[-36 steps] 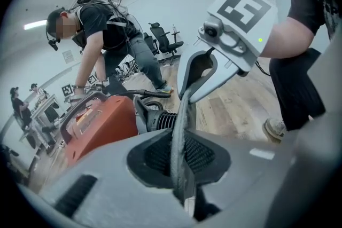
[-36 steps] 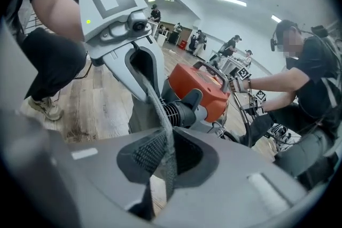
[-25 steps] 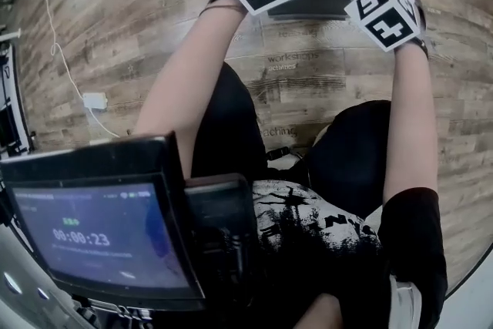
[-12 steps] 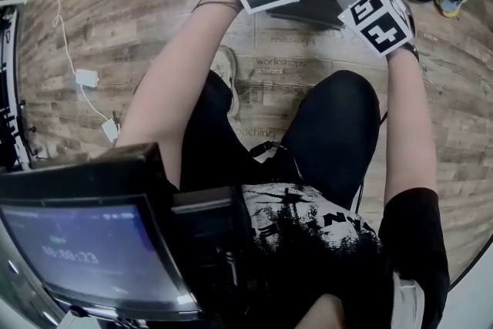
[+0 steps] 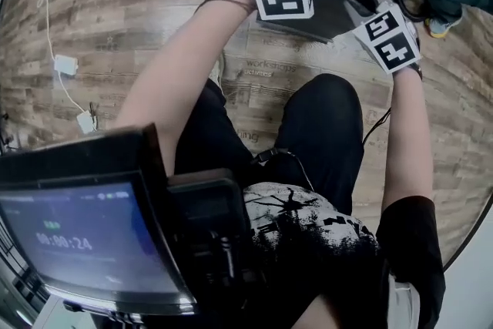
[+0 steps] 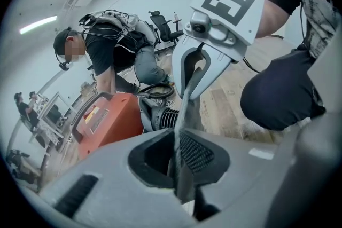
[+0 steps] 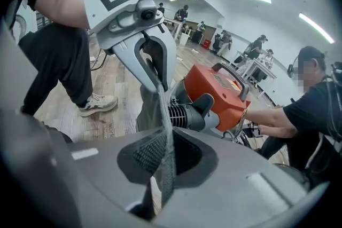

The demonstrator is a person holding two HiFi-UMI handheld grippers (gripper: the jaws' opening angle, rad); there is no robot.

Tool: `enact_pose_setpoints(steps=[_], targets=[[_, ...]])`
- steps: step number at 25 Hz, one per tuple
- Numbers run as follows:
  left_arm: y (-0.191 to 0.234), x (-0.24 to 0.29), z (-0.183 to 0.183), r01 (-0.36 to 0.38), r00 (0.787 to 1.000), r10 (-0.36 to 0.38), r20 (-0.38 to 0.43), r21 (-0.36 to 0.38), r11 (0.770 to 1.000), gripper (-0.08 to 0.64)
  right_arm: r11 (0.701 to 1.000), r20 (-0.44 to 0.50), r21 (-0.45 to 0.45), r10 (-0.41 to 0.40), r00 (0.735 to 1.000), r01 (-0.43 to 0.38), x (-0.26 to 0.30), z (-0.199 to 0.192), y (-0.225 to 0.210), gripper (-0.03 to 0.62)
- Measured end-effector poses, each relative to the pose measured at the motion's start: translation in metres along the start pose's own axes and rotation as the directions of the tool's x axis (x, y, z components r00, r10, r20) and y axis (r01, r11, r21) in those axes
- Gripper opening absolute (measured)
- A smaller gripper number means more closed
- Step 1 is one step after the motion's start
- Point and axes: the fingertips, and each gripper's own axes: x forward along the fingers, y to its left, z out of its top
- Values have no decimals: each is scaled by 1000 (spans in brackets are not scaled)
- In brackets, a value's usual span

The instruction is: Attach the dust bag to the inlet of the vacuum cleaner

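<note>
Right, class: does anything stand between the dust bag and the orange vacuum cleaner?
Nothing visible does. The dust bag hangs just in front of the black ribbed end of the vacuum cleaner; another person's arm is at its far side.

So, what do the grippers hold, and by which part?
The grey dust bag, stretched between them: left gripper and right gripper each pinch an opposite edge. The left jaws have just been closing on it.

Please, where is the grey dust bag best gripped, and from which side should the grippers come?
Probably by its thin edge, at two spots apart, coming from the person's side with jaws across the cloth. The dust bag is limp and flat, so only an edge fits the jaws. The right gripper pinches it so; the left gripper has just been closing its jaws on that edge.
</note>
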Motion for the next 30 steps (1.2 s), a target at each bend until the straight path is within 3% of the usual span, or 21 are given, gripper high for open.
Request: enact_pose_setpoints(steps=[3, 7, 10, 16, 21, 30], targets=[[2, 2, -1, 7, 1000, -7, -17, 10, 1000, 34, 1000, 0, -5, 11, 1000, -11, 2, 1, -2, 28], [5, 6, 4, 5, 1000, -5, -27, 22, 1000, 34, 995, 28, 86, 38, 999, -40, 7, -5, -7, 28], [11, 4, 6, -8, 999, 9, -41, 28, 1000, 35, 994, 25, 102, 35, 999, -37, 9, -6, -11, 31], [13, 5, -8, 22, 1000, -23, -8, -104, 994, 43, 1000, 12, -30, -1, 1000, 1, -5, 15, -10, 32], [7, 13, -23, 36, 999, -39, -27, -98, 995, 40, 988, 2, -149, -33, 999, 33, -6, 34, -7, 32], [23, 27, -2, -16, 1000, 15, 24, 41, 999, 37, 998, 26, 50, -23, 999, 22, 25, -16, -17, 34]])
